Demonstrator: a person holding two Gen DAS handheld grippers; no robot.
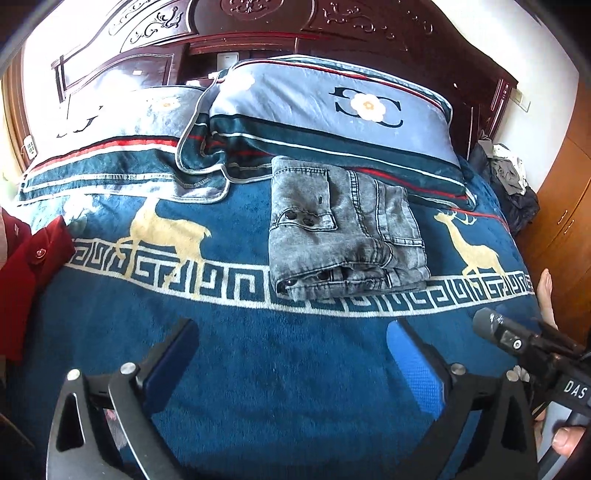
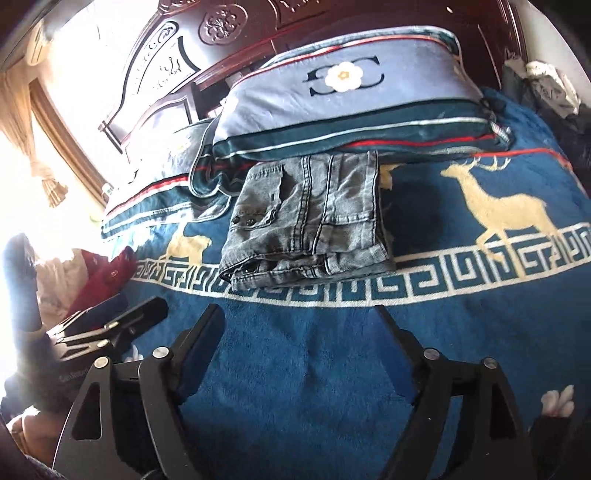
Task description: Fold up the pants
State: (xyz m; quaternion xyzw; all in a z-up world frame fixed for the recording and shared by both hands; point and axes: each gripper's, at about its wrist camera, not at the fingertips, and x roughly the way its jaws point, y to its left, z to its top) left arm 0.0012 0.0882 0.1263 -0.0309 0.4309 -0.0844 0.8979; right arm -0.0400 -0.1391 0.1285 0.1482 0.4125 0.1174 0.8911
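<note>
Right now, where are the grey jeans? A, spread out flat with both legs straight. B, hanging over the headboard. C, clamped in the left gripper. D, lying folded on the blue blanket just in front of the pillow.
D: the grey jeans lie as a folded bundle on the blue blanket, their far edge at the pillow, while the left gripper and right gripper are open and empty.

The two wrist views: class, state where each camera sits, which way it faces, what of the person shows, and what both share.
Left wrist view: on the left gripper, looking down along its open fingers at the folded jeans; the right gripper and a thumb show at right.
Right wrist view: on the right gripper, fingers open, facing the same jeans; the left gripper shows at left.
Shared: jeans, deer blanket, pillow, headboard.
</note>
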